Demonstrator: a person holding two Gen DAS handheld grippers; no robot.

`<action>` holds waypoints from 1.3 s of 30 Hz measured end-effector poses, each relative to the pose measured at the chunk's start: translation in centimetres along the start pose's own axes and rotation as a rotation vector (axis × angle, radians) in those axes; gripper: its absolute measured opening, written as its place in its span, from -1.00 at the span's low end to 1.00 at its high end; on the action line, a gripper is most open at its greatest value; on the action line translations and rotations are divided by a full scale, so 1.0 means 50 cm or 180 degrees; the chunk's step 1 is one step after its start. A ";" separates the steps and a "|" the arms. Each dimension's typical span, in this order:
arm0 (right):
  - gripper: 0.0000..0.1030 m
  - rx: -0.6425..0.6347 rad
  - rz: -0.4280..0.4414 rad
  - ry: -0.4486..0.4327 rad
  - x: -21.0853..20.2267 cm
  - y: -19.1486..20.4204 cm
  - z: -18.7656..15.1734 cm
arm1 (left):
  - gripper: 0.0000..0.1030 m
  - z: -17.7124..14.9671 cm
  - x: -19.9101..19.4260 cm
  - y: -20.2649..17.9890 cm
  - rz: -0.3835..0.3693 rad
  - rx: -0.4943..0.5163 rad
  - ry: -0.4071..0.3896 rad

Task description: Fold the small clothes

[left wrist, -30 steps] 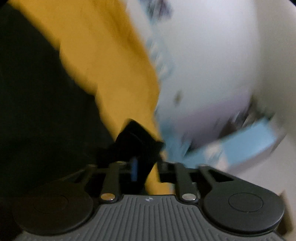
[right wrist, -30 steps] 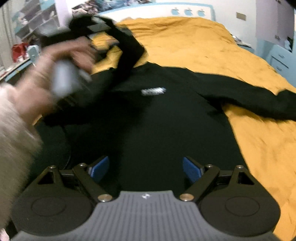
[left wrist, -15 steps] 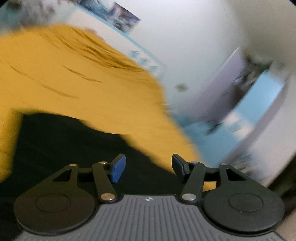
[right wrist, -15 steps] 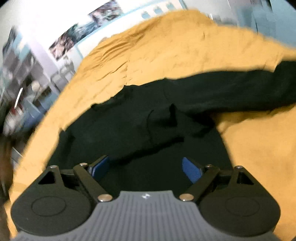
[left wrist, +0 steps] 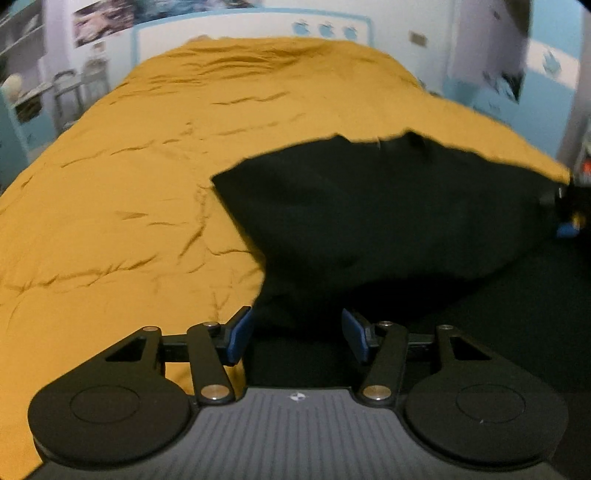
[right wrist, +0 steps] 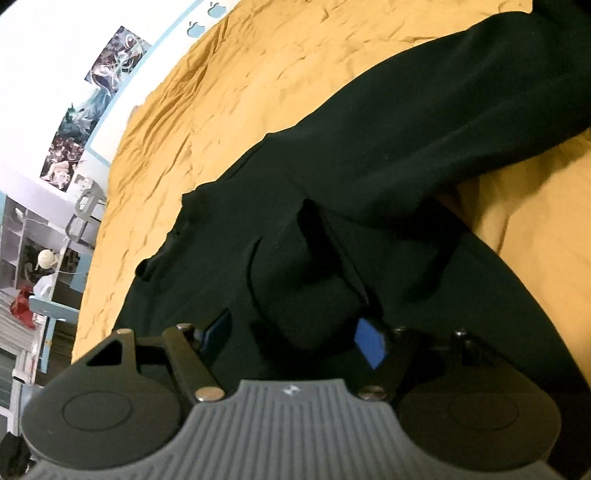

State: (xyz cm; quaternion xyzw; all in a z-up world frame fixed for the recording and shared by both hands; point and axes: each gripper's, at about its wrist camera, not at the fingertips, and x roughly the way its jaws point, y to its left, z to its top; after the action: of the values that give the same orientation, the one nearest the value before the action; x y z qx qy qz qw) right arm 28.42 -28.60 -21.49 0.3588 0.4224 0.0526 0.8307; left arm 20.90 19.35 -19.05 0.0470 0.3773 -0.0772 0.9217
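Observation:
A black long-sleeved sweatshirt (left wrist: pixel 369 221) lies on a mustard-yellow bedspread (left wrist: pixel 129 166). My left gripper (left wrist: pixel 297 338) is open and empty, low over the garment's left edge. My right gripper (right wrist: pixel 295 332) is open, its blue pads on either side of a folded-in cuff (right wrist: pixel 303 284) lying on the sweatshirt's body (right wrist: pixel 369 177); the jaws are not closed on it. One sleeve (right wrist: pixel 461 110) stretches away to the upper right. The right gripper's blue pad shows in the left wrist view (left wrist: pixel 567 229) at the far right.
The bedspread (right wrist: pixel 229 110) fills most of both views. A white headboard with blue apple marks (left wrist: pixel 325 29) and posters (right wrist: pixel 96 110) stand at the far end. Shelves and a chair (right wrist: pixel 48 258) are beside the bed's left side.
My left gripper let go of the black sleeve it held, opened and swung round to the garment's left edge. My right gripper tilted and came down over the folded-in cuff.

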 end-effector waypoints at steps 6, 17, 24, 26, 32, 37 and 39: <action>-0.35 -0.0356 -0.0177 -0.0038 0.023 0.022 0.006 | 0.07 -0.007 0.055 -0.015 0.0247 0.0266 0.0118; -0.97 -0.0679 -0.0088 -0.0609 -0.082 0.015 0.041 | -0.68 -0.012 0.028 -0.026 0.0035 -0.0044 0.0172; -0.74 -0.0483 -0.0295 -0.0365 -0.031 -0.060 0.005 | -0.59 -0.005 0.031 -0.037 0.0081 -0.0014 0.0393; -0.46 -0.0542 -0.0377 -0.0466 -0.063 -0.045 0.006 | -0.56 0.003 0.014 -0.037 0.0130 0.0065 0.0447; -0.20 -0.1166 -0.0143 -0.0981 -0.157 0.022 0.005 | -0.56 0.046 -0.062 -0.037 0.0222 -0.0178 0.0287; -0.17 -0.1357 0.0223 -0.0632 -0.076 0.072 0.013 | -0.51 0.065 -0.028 -0.045 -0.0472 -0.0893 0.0060; -0.17 -0.1306 0.0120 -0.0445 -0.027 0.072 0.013 | -0.51 0.057 0.013 -0.048 -0.0537 -0.1034 0.0151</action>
State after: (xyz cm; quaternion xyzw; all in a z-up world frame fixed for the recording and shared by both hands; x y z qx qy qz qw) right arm 28.84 -26.85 -18.06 0.1927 0.3374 0.1279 0.9125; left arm 22.89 16.50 -17.52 -0.1324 0.4091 -0.0910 0.8982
